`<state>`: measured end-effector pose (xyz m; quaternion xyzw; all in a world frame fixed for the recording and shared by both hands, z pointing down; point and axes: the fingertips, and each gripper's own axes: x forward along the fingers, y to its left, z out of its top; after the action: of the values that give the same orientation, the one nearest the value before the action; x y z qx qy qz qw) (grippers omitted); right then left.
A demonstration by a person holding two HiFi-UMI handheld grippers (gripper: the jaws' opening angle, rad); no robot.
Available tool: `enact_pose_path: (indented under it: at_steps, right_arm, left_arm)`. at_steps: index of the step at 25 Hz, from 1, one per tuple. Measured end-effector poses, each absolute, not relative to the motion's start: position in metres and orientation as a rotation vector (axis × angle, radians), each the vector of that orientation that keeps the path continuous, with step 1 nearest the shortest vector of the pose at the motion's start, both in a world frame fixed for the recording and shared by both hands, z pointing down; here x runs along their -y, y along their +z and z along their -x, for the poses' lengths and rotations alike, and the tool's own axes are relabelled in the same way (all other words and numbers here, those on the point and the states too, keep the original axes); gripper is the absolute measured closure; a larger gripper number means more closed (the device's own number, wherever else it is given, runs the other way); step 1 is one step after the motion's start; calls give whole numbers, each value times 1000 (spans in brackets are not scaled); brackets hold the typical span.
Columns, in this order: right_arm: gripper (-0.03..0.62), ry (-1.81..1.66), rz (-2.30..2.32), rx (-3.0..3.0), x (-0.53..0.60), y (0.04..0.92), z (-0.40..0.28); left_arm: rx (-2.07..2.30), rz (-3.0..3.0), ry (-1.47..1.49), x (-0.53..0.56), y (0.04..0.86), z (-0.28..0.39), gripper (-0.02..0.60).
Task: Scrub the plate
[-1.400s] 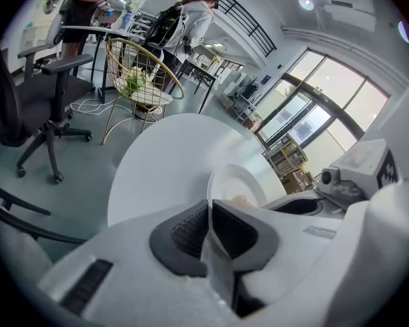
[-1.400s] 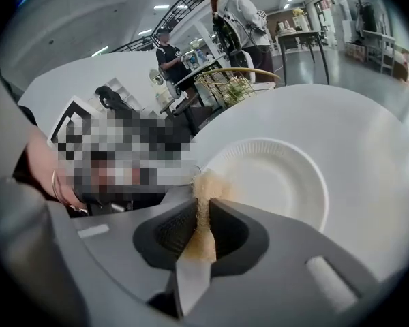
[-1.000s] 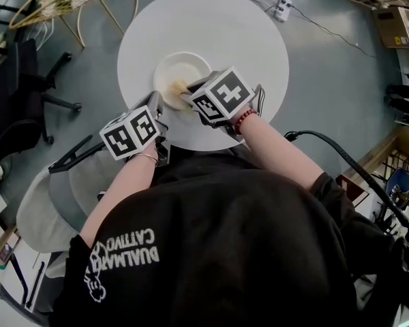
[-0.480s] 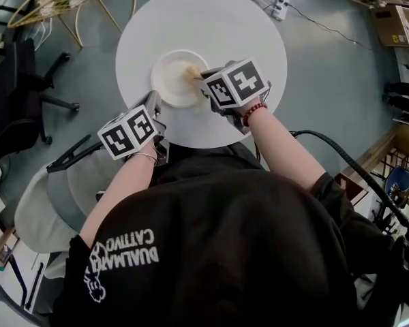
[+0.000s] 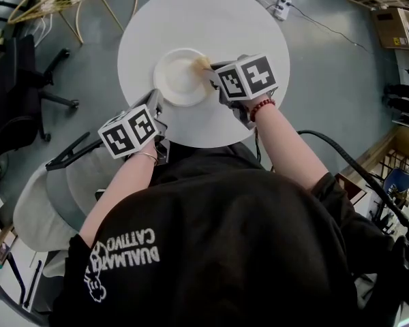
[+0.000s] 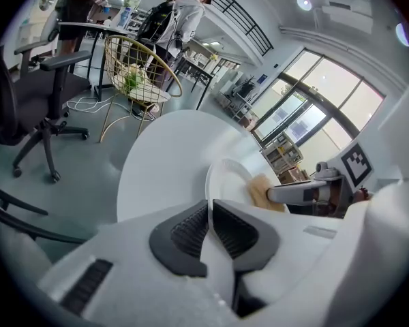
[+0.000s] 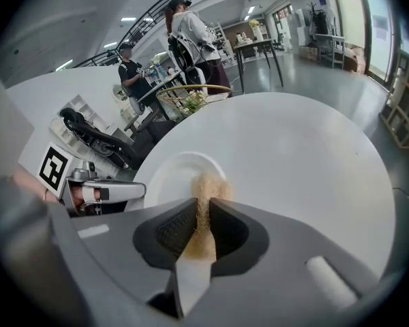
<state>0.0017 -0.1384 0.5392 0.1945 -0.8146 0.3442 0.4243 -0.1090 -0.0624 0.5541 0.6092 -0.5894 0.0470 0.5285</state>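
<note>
- As the head view looks down on it, the plate (image 5: pixel 179 78) reads as white, round and shallow-rimmed. It lies on the round white table (image 5: pixel 225 26), left of the table's middle and toward its near edge.
- Tan, fibrous scrub pad (image 5: pixel 203 63) sits on the plate's far-right rim.
- Left gripper view alone shows the plate's thin rim running edge-on between the ribbed pads of the left gripper (image 6: pixel 209 213). Its jaws are almost together and pinch that rim.
- Right gripper view alone shows the pad's fibres filling the narrow gap of the right gripper (image 7: pixel 203 216). Its jaws are clamped on the pad, whose free end lies on the plate.
- Both gripper views show people standing far off; the head view does not. The head view alone shows a power strip (image 5: pixel 281 9) on the floor beyond the table.
- Left gripper: at the plate's near-left edge, angled down and away. Forearm bare, thin bangle (image 5: pixel 146 157) at the wrist.
- Right gripper: at the plate's right side, pitched more steeply down, nose toward the plate. Red bead bracelet (image 5: pixel 261 107) at the wrist.
</note>
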Motion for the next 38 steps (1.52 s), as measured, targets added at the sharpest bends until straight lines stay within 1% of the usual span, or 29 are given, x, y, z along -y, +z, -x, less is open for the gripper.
enact_pose_path:
  at_steps: [7, 11, 15, 19, 25, 38]
  right_arm:
    - [533, 881, -636, 2081, 166, 534, -10]
    - [534, 910, -703, 2203, 173, 508, 0]
    - [534, 952, -504, 2265, 136, 492, 39]
    - [534, 861, -297, 2169, 86, 511, 64]
    - [534, 782, -207, 2068, 52, 537, 61]
    - [536, 829, -260, 2025, 56, 542, 34]
  left_arm:
    - [1401, -1454, 81, 63, 554, 110, 557]
    - [1404, -1459, 69, 65, 552, 111, 561]
    - [1407, -1432, 47, 64, 554, 114, 561]
    - [1411, -1405, 21, 64, 555, 116, 563]
    - [1424, -1426, 62, 65, 553, 113, 563]
    - [1448, -1432, 60, 62, 551, 115, 563]
